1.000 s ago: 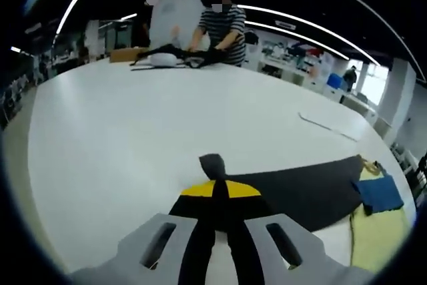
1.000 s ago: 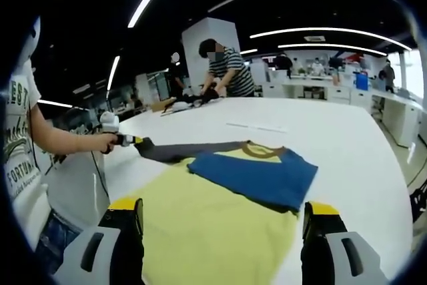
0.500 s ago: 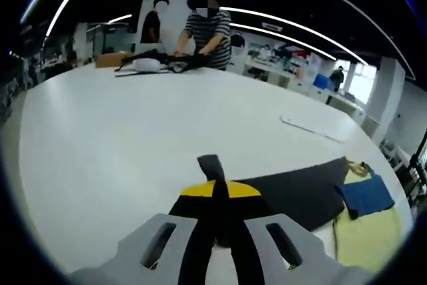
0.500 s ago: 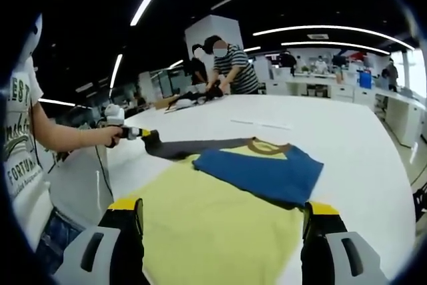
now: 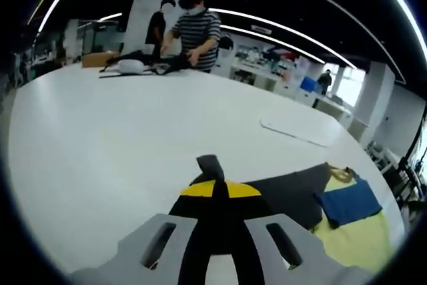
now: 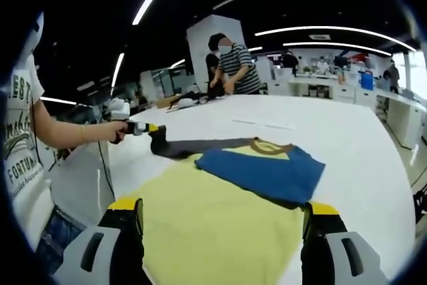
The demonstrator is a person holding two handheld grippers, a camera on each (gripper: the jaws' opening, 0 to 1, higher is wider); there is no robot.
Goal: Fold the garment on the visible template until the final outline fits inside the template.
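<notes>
On the white table (image 6: 347,138) the soft, light garment (image 6: 220,211) lies limp, its dark sleeve (image 6: 193,146) pinched in the left gripper (image 6: 150,129) while the right gripper (image 6: 223,231) gapes over its yellow body, best taken at hems.

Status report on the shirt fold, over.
Left tongs shut on dark grey sleeve. Right tongs open over yellow-and-blue shirt. White table, nothing blocking.
</notes>
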